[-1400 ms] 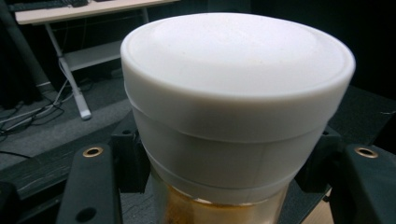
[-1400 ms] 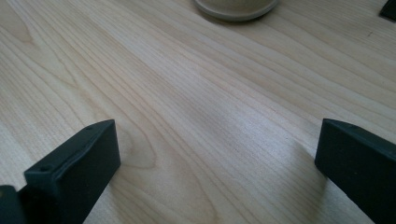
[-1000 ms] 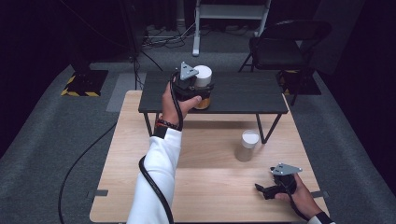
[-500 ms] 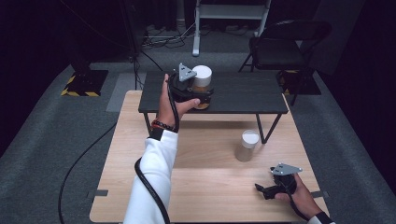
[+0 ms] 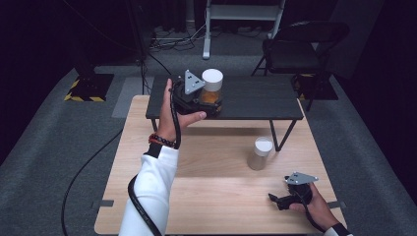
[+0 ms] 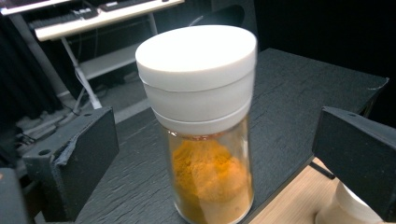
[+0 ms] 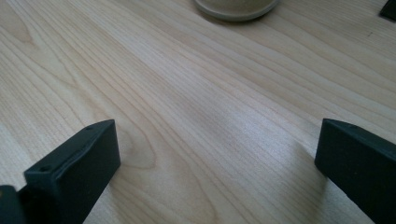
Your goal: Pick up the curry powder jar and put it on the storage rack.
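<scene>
A glass jar of orange powder with a white lid (image 5: 212,87) (image 6: 205,140) stands upright on the black raised shelf (image 5: 255,98). My left gripper (image 5: 210,102) (image 6: 217,140) is open. Its jaws have just been opening, and the jar now stands between them with a gap on either side. My right gripper (image 5: 276,200) (image 7: 215,154) rests open low over the wooden table (image 5: 216,196) at the front right, with nothing between its jaws.
A second white-lidded jar (image 5: 259,153) (image 7: 236,8) (image 6: 348,210) stands on the wooden table in front of the shelf's right leg. A black chair (image 5: 300,44) and a white stand are on the floor behind the table.
The left gripper's jaws opened off the orange jar, and the hand drew slightly back and left. The jar stayed on the shelf. The right hand kept still.
</scene>
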The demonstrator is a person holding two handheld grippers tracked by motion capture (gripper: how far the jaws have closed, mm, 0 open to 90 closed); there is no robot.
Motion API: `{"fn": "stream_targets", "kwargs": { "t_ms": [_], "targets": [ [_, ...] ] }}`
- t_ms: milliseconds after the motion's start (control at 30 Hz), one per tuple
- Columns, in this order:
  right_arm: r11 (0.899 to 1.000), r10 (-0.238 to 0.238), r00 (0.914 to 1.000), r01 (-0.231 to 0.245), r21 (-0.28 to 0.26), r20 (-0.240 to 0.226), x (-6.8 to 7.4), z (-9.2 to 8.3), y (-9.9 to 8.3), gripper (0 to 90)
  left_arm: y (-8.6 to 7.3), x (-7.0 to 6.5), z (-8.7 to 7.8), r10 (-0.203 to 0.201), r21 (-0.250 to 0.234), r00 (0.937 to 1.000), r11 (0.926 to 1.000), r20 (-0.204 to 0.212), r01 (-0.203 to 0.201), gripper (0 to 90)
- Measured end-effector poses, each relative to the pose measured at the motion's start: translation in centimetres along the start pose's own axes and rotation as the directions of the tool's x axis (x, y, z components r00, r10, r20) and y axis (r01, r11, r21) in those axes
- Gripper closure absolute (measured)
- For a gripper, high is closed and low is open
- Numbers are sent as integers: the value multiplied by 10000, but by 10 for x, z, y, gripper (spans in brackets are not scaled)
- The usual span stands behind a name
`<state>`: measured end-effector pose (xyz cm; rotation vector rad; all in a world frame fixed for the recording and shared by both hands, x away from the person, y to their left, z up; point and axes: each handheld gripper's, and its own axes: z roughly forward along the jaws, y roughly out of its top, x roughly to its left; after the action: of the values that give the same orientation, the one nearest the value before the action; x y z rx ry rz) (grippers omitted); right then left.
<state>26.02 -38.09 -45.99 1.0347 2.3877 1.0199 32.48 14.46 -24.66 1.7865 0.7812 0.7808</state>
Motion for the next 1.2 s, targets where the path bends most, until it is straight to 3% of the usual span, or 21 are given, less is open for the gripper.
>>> {"fn": "stream_targets", "kwargs": {
  "t_ms": [233,400,500,700,1200],
  "targets": [
    [10000,-1,10000,1,0,1,0,0,0,0,-6,-2,-11,330,164,9992,9993,219,-334,17],
    [10000,-2,10000,2,-1,0,0,0,0,0,-15,-3,-21,312,20,9993,9995,196,-313,14],
    [10000,-3,10000,3,1,2,0,0,0,0,-18,-5,-26,489,137,9988,9987,43,-489,13],
    [10000,2,10000,-2,2,2,0,0,0,0,-28,-5,-35,667,281,9976,9973,158,-672,18],
    [10000,42,10000,-42,5,41,1,0,0,0,-70,-7,-40,939,685,9927,9927,762,-991,27]
  ]
}}
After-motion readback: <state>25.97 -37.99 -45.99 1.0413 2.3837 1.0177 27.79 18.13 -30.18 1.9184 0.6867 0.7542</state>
